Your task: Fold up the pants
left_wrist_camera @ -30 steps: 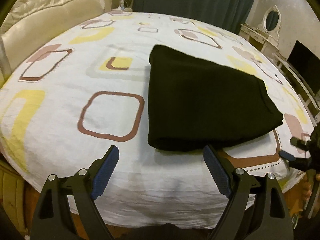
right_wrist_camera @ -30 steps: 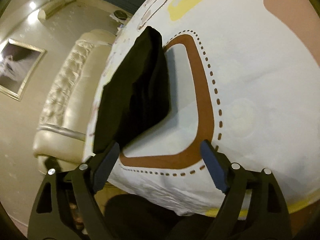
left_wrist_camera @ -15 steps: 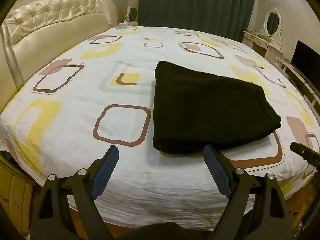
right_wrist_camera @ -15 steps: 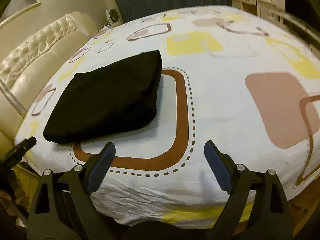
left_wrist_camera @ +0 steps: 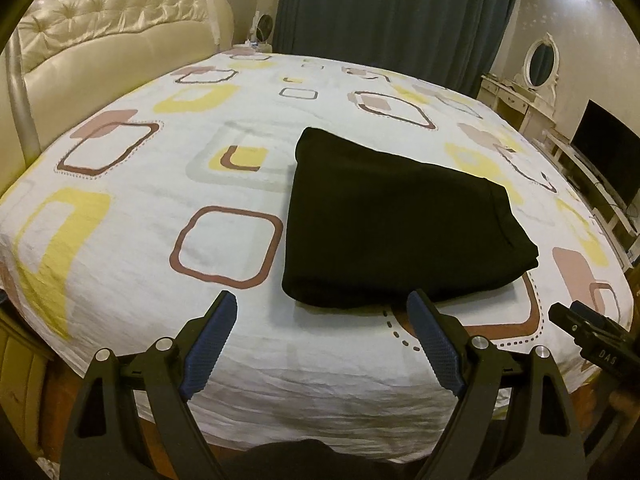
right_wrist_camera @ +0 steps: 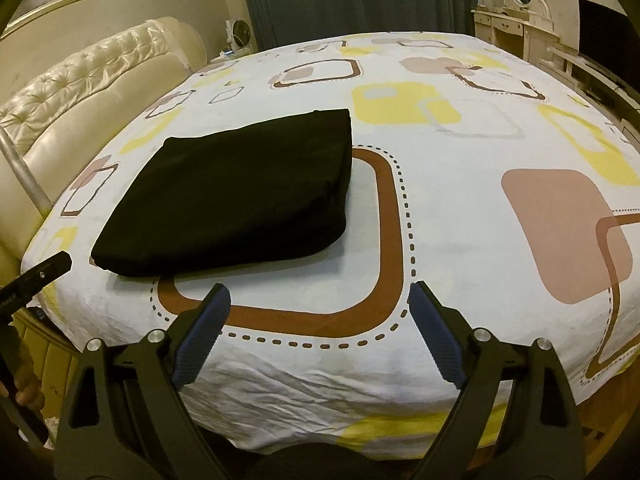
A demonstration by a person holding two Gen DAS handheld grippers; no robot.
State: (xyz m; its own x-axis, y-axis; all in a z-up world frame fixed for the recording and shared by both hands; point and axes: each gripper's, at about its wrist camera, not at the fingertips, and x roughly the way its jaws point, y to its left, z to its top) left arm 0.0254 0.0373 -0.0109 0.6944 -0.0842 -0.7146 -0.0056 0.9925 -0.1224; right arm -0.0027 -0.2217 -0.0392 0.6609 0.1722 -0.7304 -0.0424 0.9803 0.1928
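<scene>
Black pants (left_wrist_camera: 396, 224) lie already folded into a compact thick rectangle on the patterned bedsheet (left_wrist_camera: 132, 248), near the front edge of the bed, nothing on top of them. Left gripper (left_wrist_camera: 322, 340) hangs over that front edge with jaws spread wide and empty; the bundle sits just ahead and a bit to its right, the near fold line close to its right finger (left_wrist_camera: 434, 344). Right gripper (right_wrist_camera: 318, 336) also wide apart and empty (nothing between the pads), and from its view the pants (right_wrist_camera: 236, 196) lie ahead and clearly off to the left, over the corner of the brown rounded-square print (right_wrist_camera: 384, 208). So the bundle is between the two tools, nearer the left one. Long axis seems to run roughly across the view, left to right in the left camera, slanting away toward the headboard (right_wrist_camera: 80, 92) in the right camera. Looks like the fold is finished or nearly so; any further half-fold would likely mean picking up a short end and carrying it along that long axis.
</scene>
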